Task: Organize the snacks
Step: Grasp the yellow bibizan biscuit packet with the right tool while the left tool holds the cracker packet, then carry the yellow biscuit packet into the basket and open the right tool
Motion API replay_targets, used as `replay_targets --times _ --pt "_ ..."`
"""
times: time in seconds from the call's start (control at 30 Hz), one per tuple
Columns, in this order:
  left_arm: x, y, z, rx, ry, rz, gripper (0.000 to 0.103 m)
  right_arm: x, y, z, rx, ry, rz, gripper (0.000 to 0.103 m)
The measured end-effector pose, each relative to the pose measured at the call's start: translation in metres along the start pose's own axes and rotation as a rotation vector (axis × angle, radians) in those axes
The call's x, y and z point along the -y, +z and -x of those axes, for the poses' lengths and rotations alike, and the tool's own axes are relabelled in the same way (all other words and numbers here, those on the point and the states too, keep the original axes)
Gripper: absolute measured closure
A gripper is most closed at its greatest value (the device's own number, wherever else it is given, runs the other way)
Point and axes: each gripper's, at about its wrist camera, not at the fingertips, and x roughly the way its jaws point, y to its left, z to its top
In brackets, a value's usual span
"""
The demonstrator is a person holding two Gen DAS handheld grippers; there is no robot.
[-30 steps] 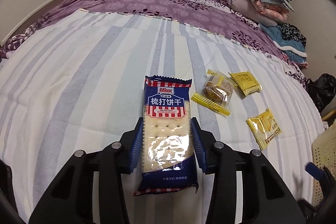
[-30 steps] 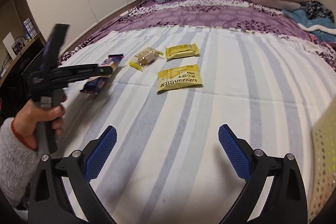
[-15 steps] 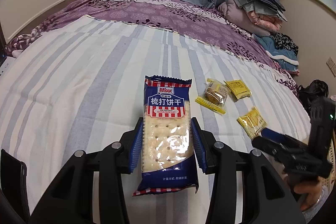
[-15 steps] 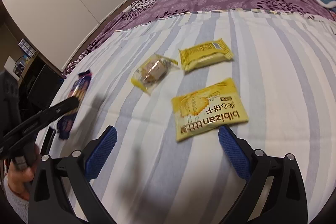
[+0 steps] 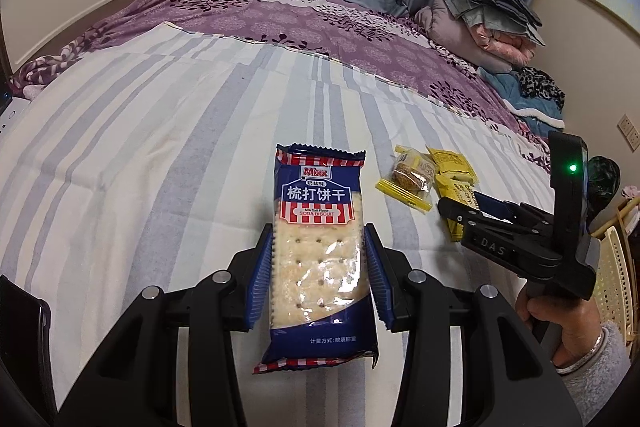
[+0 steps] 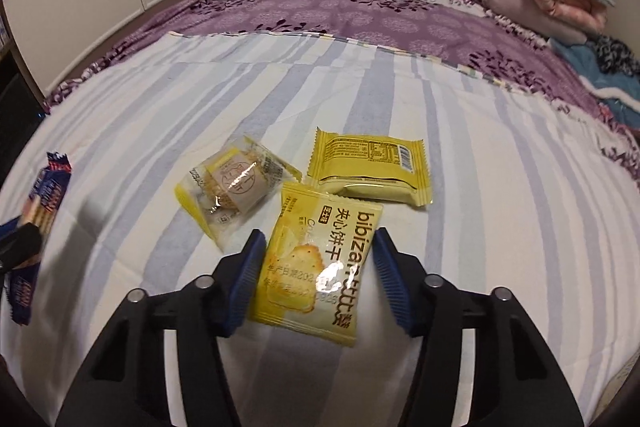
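Observation:
My left gripper is shut on a blue soda biscuit pack and holds it above the striped bedsheet. My right gripper straddles a yellow bibizan cracker pack lying on the sheet; the jaws stand close to its sides, and I cannot tell if they touch it. A clear-and-yellow wrapped cake lies to its left and a yellow pack lies behind it. The blue pack shows at the left edge of the right wrist view. The right gripper shows in the left wrist view.
A cream perforated basket stands at the far right beyond the bed edge. Folded blankets and clothes are piled at the head of the bed on the purple cover. Curtains hang behind.
My right gripper has moved forward over the yellow cracker pack and its jaws have narrowed around it. My left gripper keeps hold of the blue pack and has risen a little.

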Motion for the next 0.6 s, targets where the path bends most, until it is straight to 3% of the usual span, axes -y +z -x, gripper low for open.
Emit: replay_targets --times 0.13,0.6 --pt "0.002 0.000 0.002 0.007 -0.004 -0.003 0.059 0.002 -0.007 0.008 0.004 0.016 -0.001 0.057" --pt "0.018 -0.001 0.024 0.037 -0.029 -0.038 0.059 0.025 -0.036 0.068 0.087 0.066 -0.097 0.057"
